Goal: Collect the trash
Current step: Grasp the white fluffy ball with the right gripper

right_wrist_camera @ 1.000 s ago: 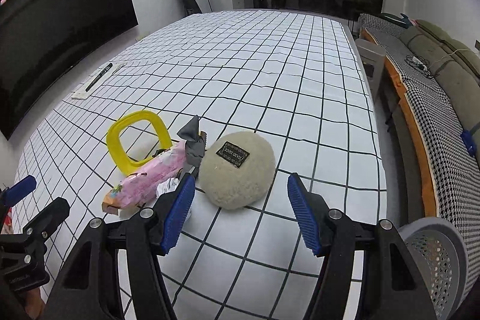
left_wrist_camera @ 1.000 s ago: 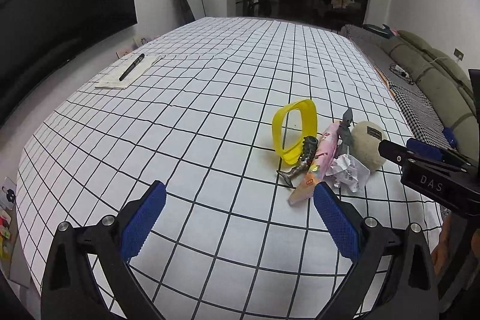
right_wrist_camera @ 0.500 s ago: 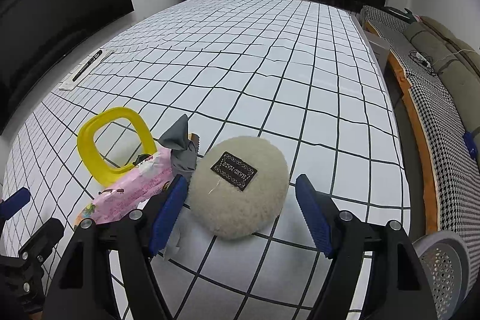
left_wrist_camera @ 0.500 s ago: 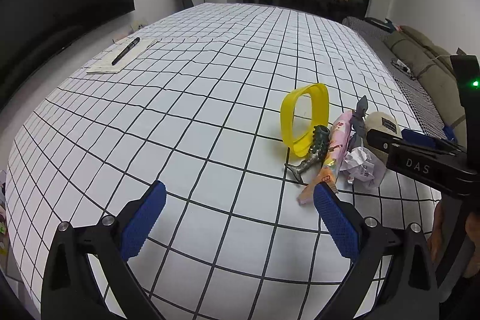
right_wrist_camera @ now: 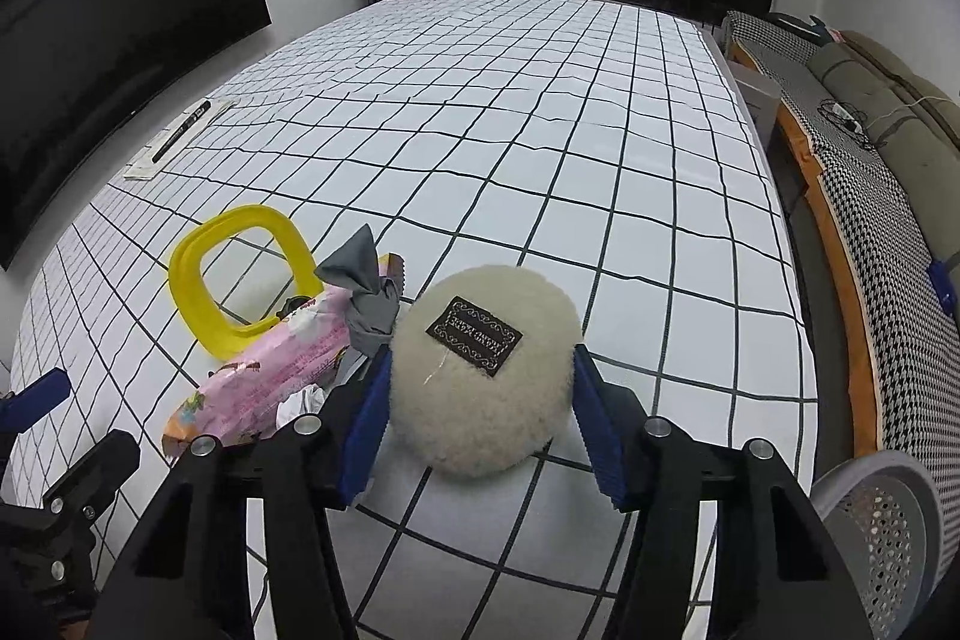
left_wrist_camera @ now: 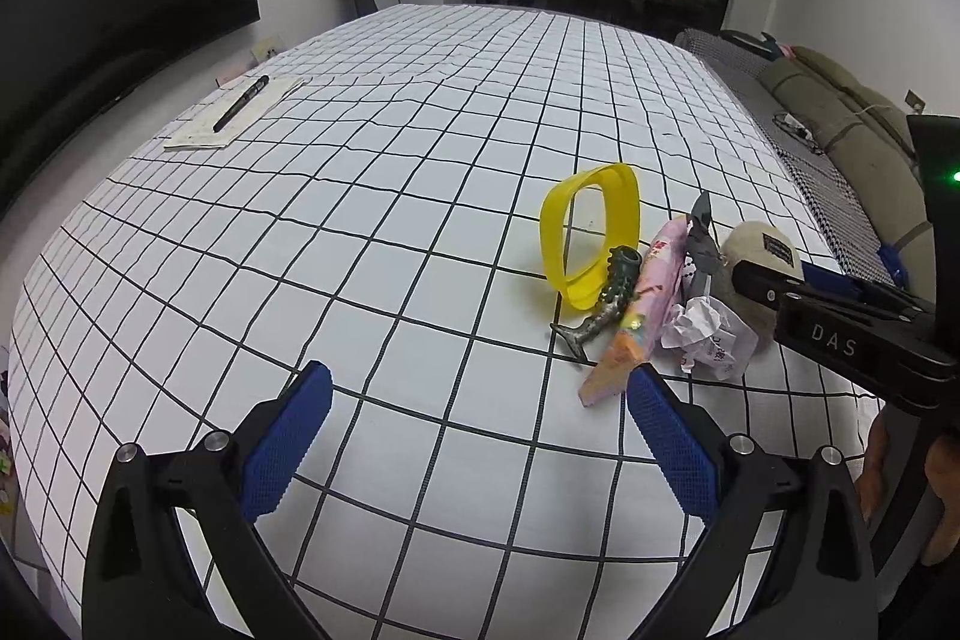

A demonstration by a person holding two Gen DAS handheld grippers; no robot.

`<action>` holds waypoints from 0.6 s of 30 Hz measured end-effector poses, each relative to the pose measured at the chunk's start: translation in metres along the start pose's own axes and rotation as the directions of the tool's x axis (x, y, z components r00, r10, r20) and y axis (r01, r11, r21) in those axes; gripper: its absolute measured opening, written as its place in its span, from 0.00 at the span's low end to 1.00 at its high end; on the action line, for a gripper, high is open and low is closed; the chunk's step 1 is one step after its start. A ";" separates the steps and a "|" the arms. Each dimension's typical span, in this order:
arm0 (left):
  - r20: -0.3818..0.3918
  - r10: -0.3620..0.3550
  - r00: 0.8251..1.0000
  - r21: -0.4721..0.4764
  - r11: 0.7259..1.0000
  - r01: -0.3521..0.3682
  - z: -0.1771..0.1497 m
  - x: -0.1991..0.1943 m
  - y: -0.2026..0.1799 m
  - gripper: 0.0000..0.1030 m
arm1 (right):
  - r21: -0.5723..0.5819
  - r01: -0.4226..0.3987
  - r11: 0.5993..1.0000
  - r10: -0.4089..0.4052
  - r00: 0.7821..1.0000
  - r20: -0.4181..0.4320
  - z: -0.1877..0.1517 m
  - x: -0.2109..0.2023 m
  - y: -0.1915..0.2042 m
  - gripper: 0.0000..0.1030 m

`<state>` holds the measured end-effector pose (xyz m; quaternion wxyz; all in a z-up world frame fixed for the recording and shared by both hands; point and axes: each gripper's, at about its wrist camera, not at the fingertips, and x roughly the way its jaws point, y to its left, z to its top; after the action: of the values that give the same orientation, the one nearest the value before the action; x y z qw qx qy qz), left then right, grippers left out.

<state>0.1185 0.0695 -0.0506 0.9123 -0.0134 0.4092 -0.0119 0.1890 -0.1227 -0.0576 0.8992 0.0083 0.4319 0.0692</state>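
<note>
A cream fluffy ball with a dark label lies on the white checked cloth, and my right gripper has both blue pads pressed against its sides. Left of it lie a pink wrapper, a grey cloth scrap, crumpled white paper and a yellow plastic ring. A dark fish-shaped toy leans on the ring. My left gripper is open and empty above the cloth, in front of the pile.
A pen on a paper sheet lies at the far left of the cloth. A grey perforated bin stands off the table's right edge. A checked bench and sofa run along the right.
My right gripper moved forward around the fluffy ball and closed its pads onto it. My left gripper barely shifted and stays open.
</note>
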 end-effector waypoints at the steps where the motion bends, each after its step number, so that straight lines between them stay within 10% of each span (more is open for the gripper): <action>1: 0.001 0.001 1.000 0.004 1.000 -0.001 0.000 -0.002 -0.001 0.94 | 0.008 0.001 1.000 -0.001 1.000 0.003 -0.002 -0.004 -0.002 0.54; 18: -0.043 -0.042 0.998 0.064 0.997 0.045 0.010 0.011 -0.035 0.94 | 0.159 -0.031 0.987 0.022 0.998 0.055 -0.073 -0.075 -0.028 0.54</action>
<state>0.1328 0.0346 -0.0513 0.9031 0.0076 0.4270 -0.0453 0.0892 -0.1634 -0.0472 0.9058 0.0882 0.4120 0.0461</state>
